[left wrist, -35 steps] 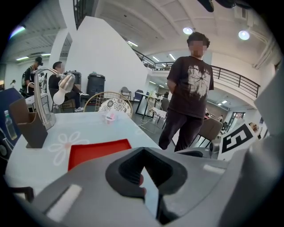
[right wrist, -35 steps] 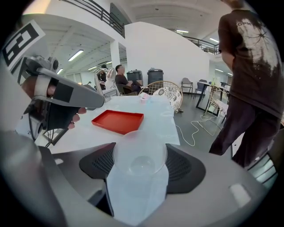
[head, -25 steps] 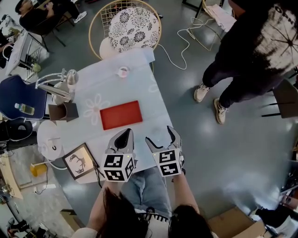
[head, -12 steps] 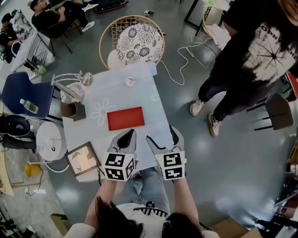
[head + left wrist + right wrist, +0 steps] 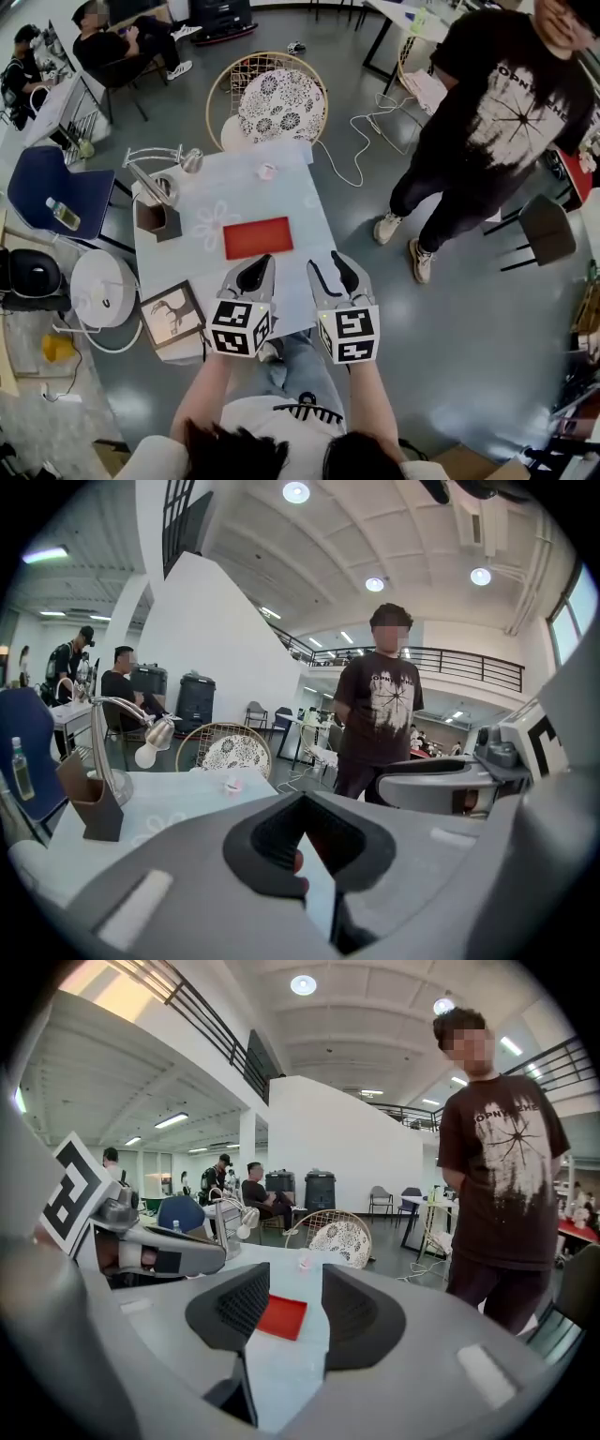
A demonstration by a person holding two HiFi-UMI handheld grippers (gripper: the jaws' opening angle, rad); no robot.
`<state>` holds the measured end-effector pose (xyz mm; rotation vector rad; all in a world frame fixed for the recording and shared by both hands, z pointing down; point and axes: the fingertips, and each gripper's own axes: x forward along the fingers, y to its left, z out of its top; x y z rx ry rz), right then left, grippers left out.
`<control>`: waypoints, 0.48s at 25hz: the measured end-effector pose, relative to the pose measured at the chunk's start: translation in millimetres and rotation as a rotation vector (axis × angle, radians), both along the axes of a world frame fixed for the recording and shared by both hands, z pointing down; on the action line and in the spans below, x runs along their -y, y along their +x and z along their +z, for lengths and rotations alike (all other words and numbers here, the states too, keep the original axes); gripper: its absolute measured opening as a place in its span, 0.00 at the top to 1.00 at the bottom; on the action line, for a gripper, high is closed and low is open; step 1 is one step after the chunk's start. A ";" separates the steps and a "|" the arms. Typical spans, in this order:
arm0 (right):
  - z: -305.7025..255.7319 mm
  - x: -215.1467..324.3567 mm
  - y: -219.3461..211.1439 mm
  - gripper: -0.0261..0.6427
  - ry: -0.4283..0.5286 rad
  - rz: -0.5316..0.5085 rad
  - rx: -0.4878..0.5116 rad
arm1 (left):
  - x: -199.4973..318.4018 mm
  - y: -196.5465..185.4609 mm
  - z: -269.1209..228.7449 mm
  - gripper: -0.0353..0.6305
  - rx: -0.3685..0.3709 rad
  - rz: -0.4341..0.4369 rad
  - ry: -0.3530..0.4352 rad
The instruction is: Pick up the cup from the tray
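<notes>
Left gripper (image 5: 255, 275), right gripper (image 5: 330, 274): grey shells, black ribbed pads (image 5: 234, 1312) on jaws, marker cube (image 5: 239, 328) of black-and-white squares at rear of each. Wearer: white top (image 5: 281, 422) with black print, blue jeans (image 5: 298, 370).

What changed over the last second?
Jaws of the right hand-held gripper have just been closing partway, nothing between them. Both grippers lifted away from the table. Unchanged: left hand-held gripper shut, empty; cup, red tray in place.

The tray (image 5: 258, 237) is plain red. The table (image 5: 298, 211) is pale blue with a white flower outline. The far cup (image 5: 267, 172) is pinkish-white, and the far cushion (image 5: 281, 103) is white with black flowers.
</notes>
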<state>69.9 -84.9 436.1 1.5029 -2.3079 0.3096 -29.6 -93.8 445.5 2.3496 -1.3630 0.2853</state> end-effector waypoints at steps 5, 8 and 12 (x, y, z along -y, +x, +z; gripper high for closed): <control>-13.1 -12.8 -1.0 0.84 0.029 0.034 0.009 | -15.8 2.2 -11.2 0.95 -0.008 0.011 0.023; -15.1 -19.4 -4.7 0.92 0.025 0.046 0.015 | -26.3 1.2 -14.3 0.95 -0.004 0.014 0.030; -14.5 -22.5 -3.9 0.92 -0.004 0.096 0.076 | -36.7 0.4 -18.0 0.95 -0.012 0.021 0.036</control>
